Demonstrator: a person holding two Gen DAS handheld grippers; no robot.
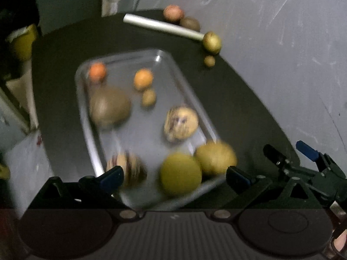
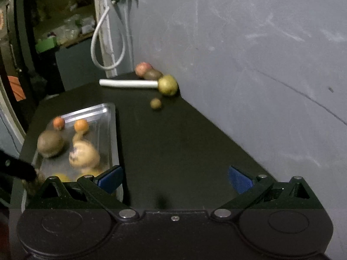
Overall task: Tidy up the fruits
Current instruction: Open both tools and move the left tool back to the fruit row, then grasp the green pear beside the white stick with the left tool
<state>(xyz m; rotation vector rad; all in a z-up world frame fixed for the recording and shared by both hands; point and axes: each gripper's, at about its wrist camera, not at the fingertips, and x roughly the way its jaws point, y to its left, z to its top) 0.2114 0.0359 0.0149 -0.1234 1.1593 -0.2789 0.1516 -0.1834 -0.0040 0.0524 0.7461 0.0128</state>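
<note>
Left wrist view is blurry: the left gripper (image 1: 174,176) is spread wide over the tray (image 1: 86,117), nothing held. The right gripper (image 2: 174,178) is also wide open and empty, aimed at the table (image 2: 173,147). Four fruits (image 2: 167,85) are left by the wall (image 2: 238,65), next to a tube (image 2: 128,83). Probably the green one should be approached slowly and squeezed across its middle. Eight or so fruits can be counted in the tray.

Cluttered storeroom or workshop corner, scuffed grey wall (image 2: 249,43), dangling white cable (image 2: 102,43), dim shelves (image 2: 65,21)
</note>
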